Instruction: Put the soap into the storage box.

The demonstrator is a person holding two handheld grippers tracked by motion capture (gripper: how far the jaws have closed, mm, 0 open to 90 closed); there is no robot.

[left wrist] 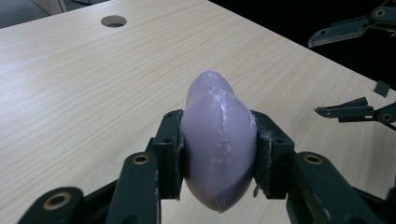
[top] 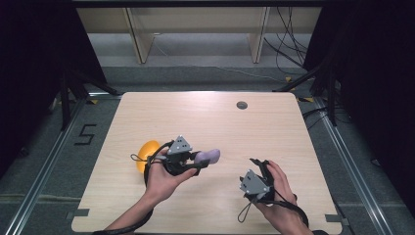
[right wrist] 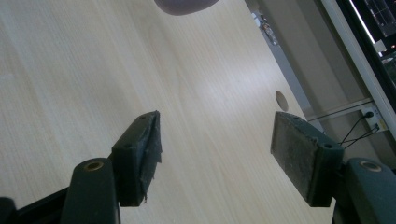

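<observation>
Lilac and smooth, the soap-like lump (left wrist: pixel 218 140) sits clamped between the pads of the left gripper (top: pixel 198 160), held above the table (top: pixel 205 117) just left of centre in the high view, jaws pointing right. An orange object (top: pixel 147 152) lies behind that hand. Lower right, the right gripper (top: pixel 258 166) rests in a curled hand, its jaws apart with nothing between them.

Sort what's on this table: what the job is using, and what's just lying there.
In use:
- purple soap, clamped in the left tongs
- right tongs, open, holding nothing

Lying about:
- orange thing behind the left hand; I cannot tell what it is
</observation>
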